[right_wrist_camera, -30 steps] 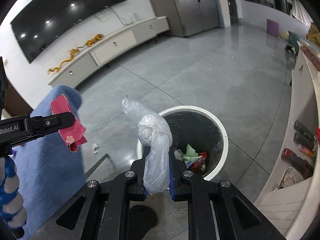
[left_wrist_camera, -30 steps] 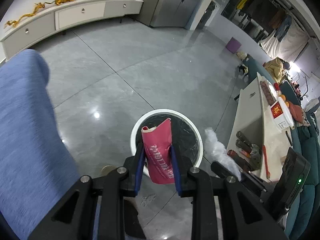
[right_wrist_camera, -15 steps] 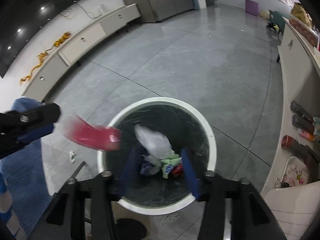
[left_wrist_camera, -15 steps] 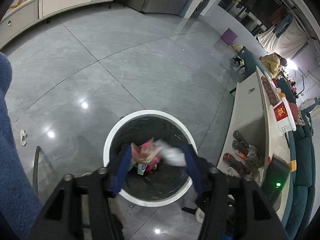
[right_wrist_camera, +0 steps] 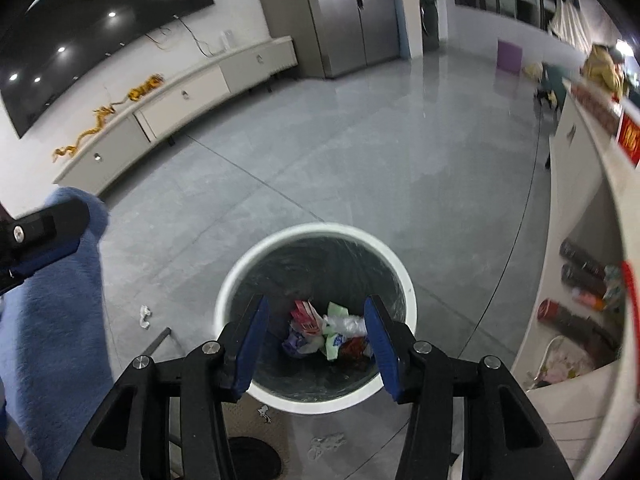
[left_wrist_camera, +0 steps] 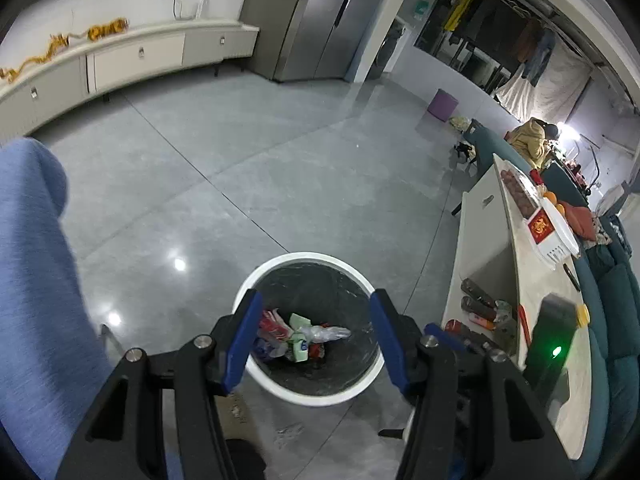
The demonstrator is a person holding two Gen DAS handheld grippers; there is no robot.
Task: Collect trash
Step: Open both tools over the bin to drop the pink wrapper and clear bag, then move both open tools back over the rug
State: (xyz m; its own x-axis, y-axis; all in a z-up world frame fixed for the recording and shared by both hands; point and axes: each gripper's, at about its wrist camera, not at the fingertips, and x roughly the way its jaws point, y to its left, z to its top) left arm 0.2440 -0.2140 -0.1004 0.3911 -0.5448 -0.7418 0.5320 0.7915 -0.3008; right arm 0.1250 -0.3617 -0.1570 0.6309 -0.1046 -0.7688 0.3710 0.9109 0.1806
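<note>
Crumpled trash (left_wrist_camera: 298, 338) (items indistinct) in bin (left_wrist_camera: 308, 258).

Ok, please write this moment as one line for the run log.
left tool: open, empty | right tool: open, empty | both above white bin | pink wrapper and clear plastic bag inside bin | small scrap on floor

Left gripper (left_wrist_camera: 316, 332): jaws spread wide, nothing between them, pointing down toward 12 o'clock.
Right gripper (right_wrist_camera: 316, 334): jaws spread wide, empty; left gripper visible at 9 o'clock.
</note>
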